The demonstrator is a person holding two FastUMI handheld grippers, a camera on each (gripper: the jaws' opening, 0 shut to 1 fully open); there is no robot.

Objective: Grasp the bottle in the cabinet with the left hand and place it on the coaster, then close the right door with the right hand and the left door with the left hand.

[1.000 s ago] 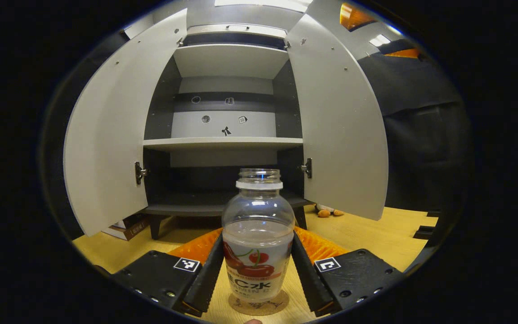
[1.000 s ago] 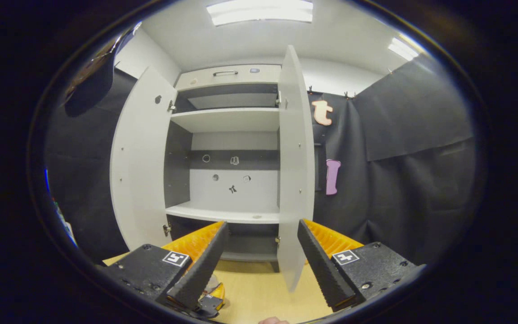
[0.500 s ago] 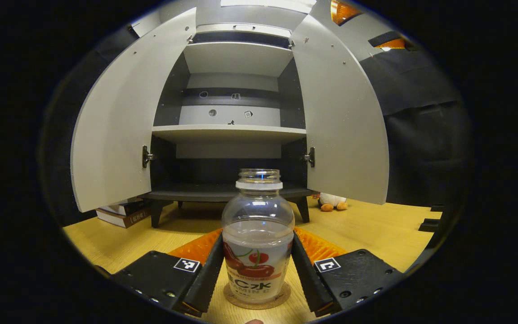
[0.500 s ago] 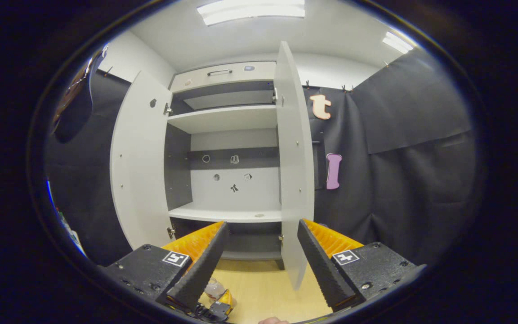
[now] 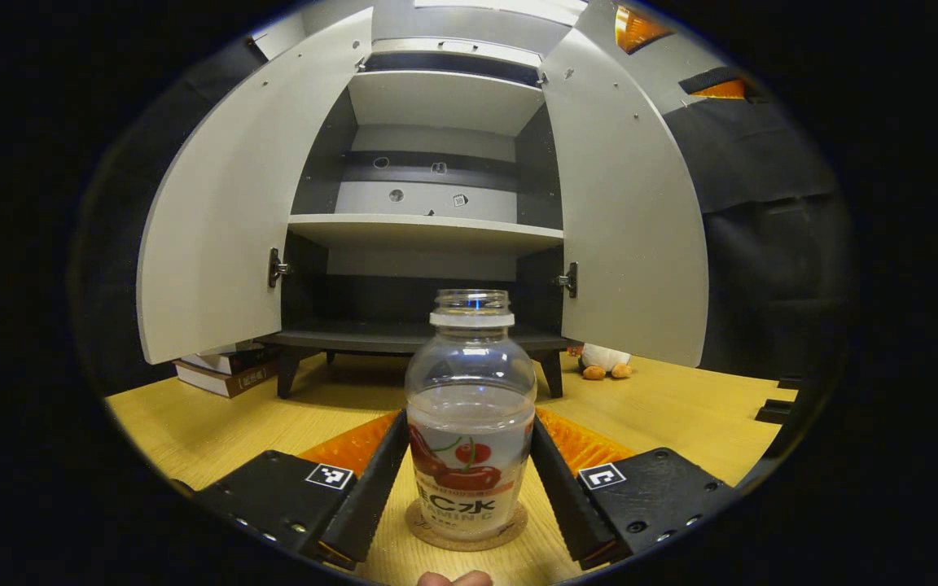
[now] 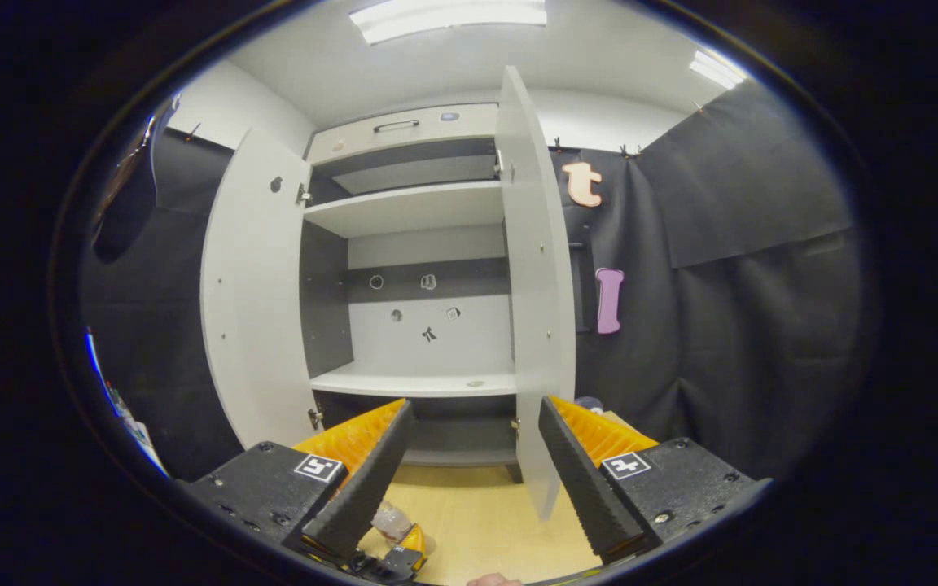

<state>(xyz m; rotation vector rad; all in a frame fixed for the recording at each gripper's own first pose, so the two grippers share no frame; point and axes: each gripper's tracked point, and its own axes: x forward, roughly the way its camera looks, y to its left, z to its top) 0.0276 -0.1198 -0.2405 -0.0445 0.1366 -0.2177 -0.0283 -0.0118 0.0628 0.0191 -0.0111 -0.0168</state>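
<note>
Clear plastic uncapped bottle with cherry label [image 5: 470, 423] stood on round cork coaster [image 5: 466, 527] on wooden bench [image 5: 216, 415]. Left gripper [image 5: 469, 472] fingers flanked bottle, seemingly touching; release pending. Right gripper [image 6: 473, 456] fingers wide apart, held nothing. Grey cabinet right door [image 6: 534, 285] and left door [image 6: 253, 285] open; both closings left.

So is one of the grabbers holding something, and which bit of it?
The left gripper grips the bottle by its labelled lower body, one finger on each side, above the coaster. The right gripper is open, holding nothing.
</note>
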